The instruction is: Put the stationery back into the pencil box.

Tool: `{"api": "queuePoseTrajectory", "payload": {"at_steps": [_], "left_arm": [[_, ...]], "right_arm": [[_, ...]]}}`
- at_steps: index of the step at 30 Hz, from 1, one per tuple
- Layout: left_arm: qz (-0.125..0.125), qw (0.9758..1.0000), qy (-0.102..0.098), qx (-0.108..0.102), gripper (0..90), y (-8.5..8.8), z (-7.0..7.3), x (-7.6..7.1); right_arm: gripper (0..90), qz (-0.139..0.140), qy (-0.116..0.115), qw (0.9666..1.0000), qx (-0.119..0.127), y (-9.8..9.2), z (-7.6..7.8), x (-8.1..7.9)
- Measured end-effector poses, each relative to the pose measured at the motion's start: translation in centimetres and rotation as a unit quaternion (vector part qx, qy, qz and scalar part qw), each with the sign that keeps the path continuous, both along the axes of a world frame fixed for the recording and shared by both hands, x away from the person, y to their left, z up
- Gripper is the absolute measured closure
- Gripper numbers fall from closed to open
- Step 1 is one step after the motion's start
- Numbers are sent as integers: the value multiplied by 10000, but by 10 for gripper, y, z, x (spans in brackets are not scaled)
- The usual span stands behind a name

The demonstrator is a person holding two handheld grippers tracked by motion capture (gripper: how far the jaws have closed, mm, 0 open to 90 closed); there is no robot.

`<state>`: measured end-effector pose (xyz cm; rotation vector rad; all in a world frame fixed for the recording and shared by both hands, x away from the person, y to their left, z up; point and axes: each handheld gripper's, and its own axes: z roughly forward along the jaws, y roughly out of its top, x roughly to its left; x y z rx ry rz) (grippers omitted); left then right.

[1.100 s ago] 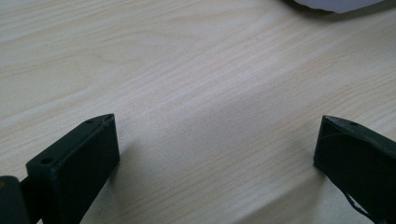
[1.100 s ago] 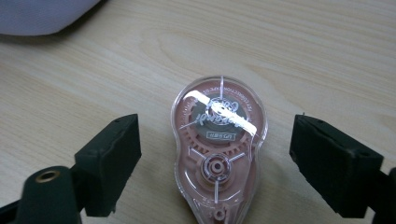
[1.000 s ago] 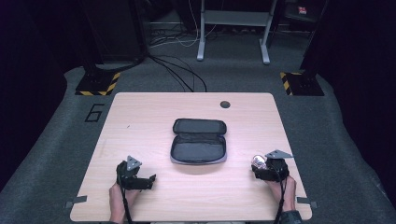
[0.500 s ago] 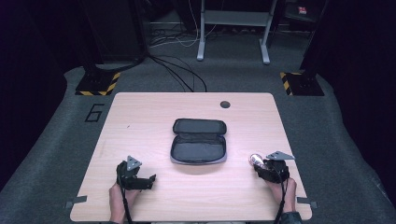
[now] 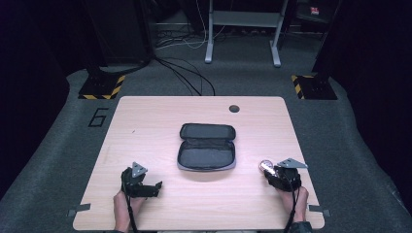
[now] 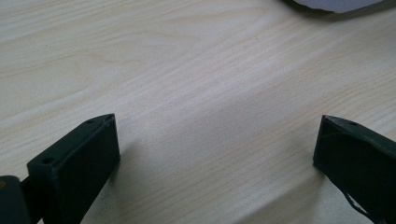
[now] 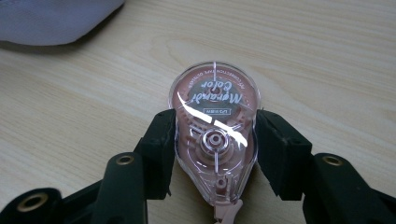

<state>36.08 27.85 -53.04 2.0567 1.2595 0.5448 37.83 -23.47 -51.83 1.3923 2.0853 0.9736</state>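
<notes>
room: dark grey floor, cables behind, pale wood worktop (image 5: 160, 121)
case (image 5: 207, 147): open, mid worktop, between the two tongs, well apart from both
high view: whole layout; dispenser just a pale blob at the right tongs' tip
right gripper view: clear pink correction tape dispenser (image 7: 214, 135), flat on the wood, print legible, case edge top left
left gripper view: bare wood grain, case corner top right
right tongs (image 7: 212, 154): just closed, clamped on both sides of the dispenser, near right front edge
left tongs (image 6: 217, 144): jaws wide apart, nothing between, low over worktop
</notes>
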Motion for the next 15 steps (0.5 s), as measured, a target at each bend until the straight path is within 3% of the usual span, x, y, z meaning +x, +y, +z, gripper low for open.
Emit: {"api": "queuePoseTrajectory", "payload": {"at_steps": [15], "left_arm": [[0, 10000, -1, 1, 4, 0, 0, 0]], "right_arm": [[496, 173, -240, 9994, 155, 2, 26, -7]]}}
